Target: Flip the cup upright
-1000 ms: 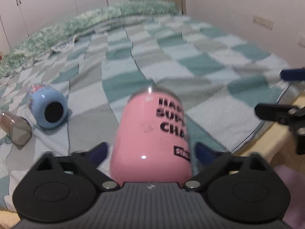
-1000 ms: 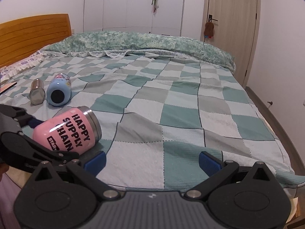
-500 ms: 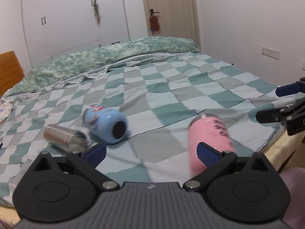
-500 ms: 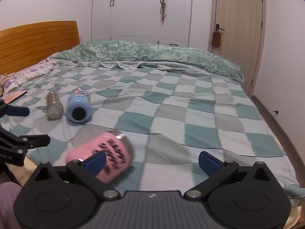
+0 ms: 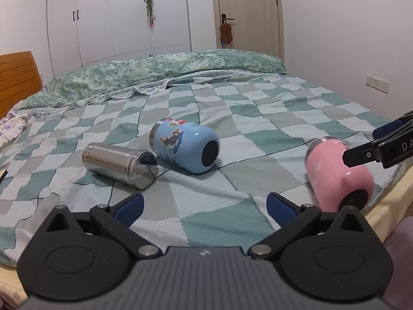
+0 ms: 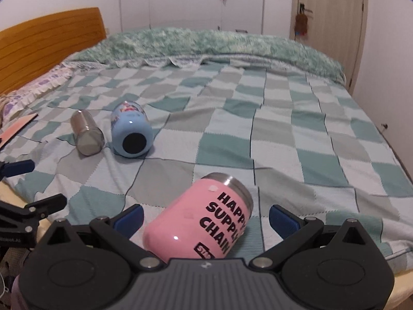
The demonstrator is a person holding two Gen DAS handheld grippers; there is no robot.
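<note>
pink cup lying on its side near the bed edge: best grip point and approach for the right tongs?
Grip the pink steel-rimmed cup across its round body, mid-length, below the bare metal rim band. It lies on its side on the checked blanket, rim pointing away and base toward the right tongs, which are open and already straddle it. Come straight in from the bed edge, one finger each side.

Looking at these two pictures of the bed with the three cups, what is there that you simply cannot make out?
- Pink cup, left wrist view: motion-blurred, lettering unreadable; the right gripper's finger crosses it.
- Pink cup's last printed line, right wrist view: cut off by the right gripper body.
- Blue cup and steel cup: their open ends face away in both views, so the insides are unseen.
- Flat orange thing, right wrist view: cut by the left edge, unidentifiable.
</note>
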